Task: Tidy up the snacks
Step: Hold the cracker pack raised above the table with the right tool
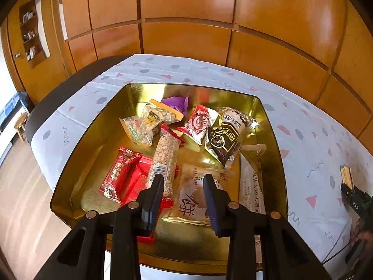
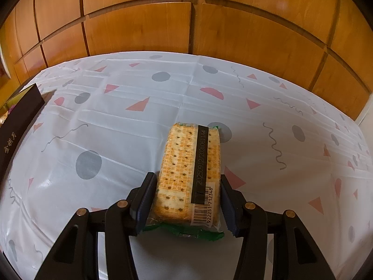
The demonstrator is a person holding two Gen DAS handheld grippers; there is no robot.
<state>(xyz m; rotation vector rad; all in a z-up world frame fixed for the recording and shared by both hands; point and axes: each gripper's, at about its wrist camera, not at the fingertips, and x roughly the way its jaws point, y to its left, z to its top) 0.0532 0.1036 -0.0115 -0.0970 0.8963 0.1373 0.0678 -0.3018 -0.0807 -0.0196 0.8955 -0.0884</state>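
**A:** What's the right gripper (image 2: 187, 200) got?

**B:** A cracker pack (image 2: 190, 175) — one pad on each long side, barcode end nearest the camera, far end sticking out over the cloth (image 2: 139, 126). The right pad looks a hair off the wrapper, so I'd judge the grip light.

**A:** So firm it up first?

**B:** Gently; crackers break. Then carry it level, left toward the tin, whose dark wall (image 2: 21, 114) shows at the frame's left edge.

**A:** And the left gripper (image 1: 183, 194)?

**B:** Jaws parted, holding nothing, poised over the near end of the tin (image 1: 272, 126). Right under it lie a pale pastry pack (image 1: 195, 186) and a grain bar (image 1: 164, 158); red packs (image 1: 121, 170) sit to the left, a dark pack (image 1: 225, 137) and nut bags (image 1: 153, 119) farther back.

**A:** Where would the crackers fit?

**B:** The bare gold floor at the near-left corner, I'd say — lay it flat, and pull the left gripper clear first.
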